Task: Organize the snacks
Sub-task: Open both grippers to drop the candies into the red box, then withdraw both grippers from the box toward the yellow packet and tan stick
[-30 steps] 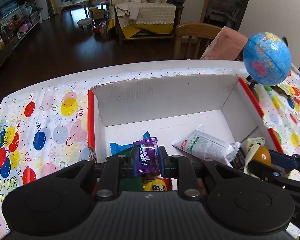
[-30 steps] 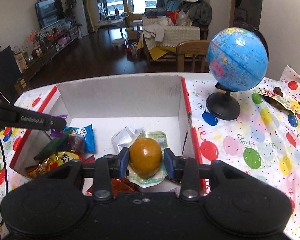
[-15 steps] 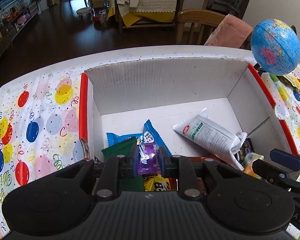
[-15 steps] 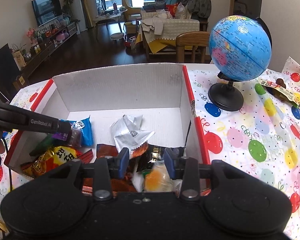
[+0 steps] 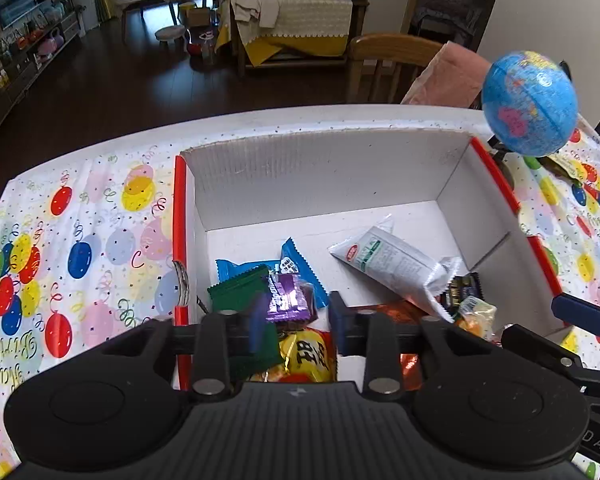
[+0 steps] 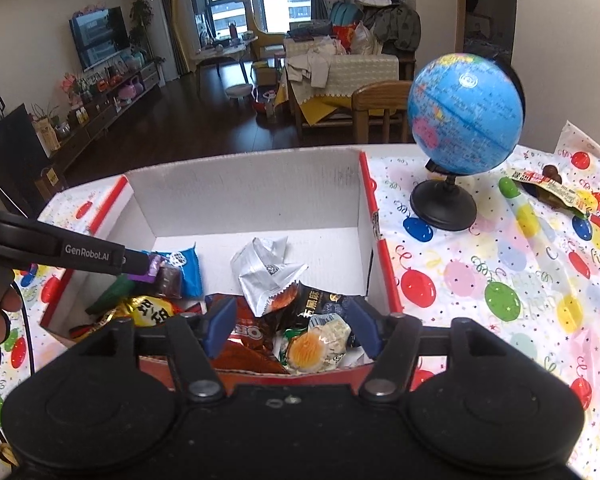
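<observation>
The snacks sit in the white cardboard box [image 5: 320, 176] with red edges, filling the centre of both views. At lower centre of the left wrist view, the left gripper [image 5: 296, 322] has its jaws apart, with the purple candy packet [image 5: 286, 298] lying just ahead of them on the pile, apparently released. At lower centre of the right wrist view, the right gripper [image 6: 290, 326] is spread wide and holds nothing; the egg-shaped sealed snack [image 6: 314, 346] lies in the box below it. To finish the drop well, I judge both should lift straight up, clear of the wrappers, before reaching for the packet [image 6: 556, 190] at the far right beside the globe [image 6: 464, 114]. Readable writing: "GenRobot.AI" on the left gripper's finger, part of "OREO" on a red pack [image 6: 252, 336].
</observation>
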A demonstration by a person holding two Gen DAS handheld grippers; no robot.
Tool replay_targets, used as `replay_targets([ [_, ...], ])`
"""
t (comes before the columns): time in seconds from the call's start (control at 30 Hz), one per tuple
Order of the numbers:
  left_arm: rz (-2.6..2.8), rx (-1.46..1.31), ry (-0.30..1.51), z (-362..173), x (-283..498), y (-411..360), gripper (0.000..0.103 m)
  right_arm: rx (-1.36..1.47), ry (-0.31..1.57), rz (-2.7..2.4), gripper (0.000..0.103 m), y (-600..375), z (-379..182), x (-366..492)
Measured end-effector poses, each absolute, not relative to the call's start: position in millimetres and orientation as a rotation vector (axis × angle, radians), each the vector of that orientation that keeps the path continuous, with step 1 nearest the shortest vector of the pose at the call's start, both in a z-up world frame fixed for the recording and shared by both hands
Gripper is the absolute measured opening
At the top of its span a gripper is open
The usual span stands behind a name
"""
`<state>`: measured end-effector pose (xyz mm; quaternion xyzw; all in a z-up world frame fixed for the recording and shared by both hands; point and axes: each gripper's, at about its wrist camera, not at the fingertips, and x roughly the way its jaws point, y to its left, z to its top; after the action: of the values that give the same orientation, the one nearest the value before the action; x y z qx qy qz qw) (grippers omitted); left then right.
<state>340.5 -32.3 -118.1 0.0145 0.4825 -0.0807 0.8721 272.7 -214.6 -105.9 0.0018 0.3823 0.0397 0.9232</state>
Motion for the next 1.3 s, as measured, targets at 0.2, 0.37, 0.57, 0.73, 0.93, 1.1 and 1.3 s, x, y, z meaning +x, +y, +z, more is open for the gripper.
replay_targets([
  [0.2, -0.172, 0.02, 0.952, -95.1, 316.6, -35.2, 0.064, -0.002, 0.729, 0.091, 0.072, -214.0, -88.7, 252.3],
  [0.37, -0.169, 0.01, 0.928, -79.8, 295.1, -36.7, 0.067, 0.005, 0.679, 0.107, 0.082, -216.0, -74.4, 232.1],
  [0.57, -0.176, 0.011, 0.897, -63.6, 266.2, -40.2, 0.069, -0.001, 0.626, 0.119, 0.093, -218.9, -60.8, 207.8],
  [0.73, -0.195, -0.032, 0.888, -52.7, 240.9, -37.9, 0.08, 0.004, 0.589, 0.129, 0.096, -225.8, -51.0, 186.5],
  [0.93, -0.207, -0.055, 0.86, -43.0, 208.2, -35.0, 0.09, -0.001, 0.565, 0.151, 0.102, -229.5, -45.3, 159.9],
  [1.1, -0.226, -0.08, 0.835, -43.8, 182.0, -31.9, 0.102, 0.006, 0.569, 0.183, 0.102, -227.3, -49.4, 138.3],
  [1.3, -0.21, -0.058, 0.852, -55.1, 159.5, -32.5, 0.102, 0.015, 0.598, 0.203, 0.103, -223.9, -62.3, 121.0],
])
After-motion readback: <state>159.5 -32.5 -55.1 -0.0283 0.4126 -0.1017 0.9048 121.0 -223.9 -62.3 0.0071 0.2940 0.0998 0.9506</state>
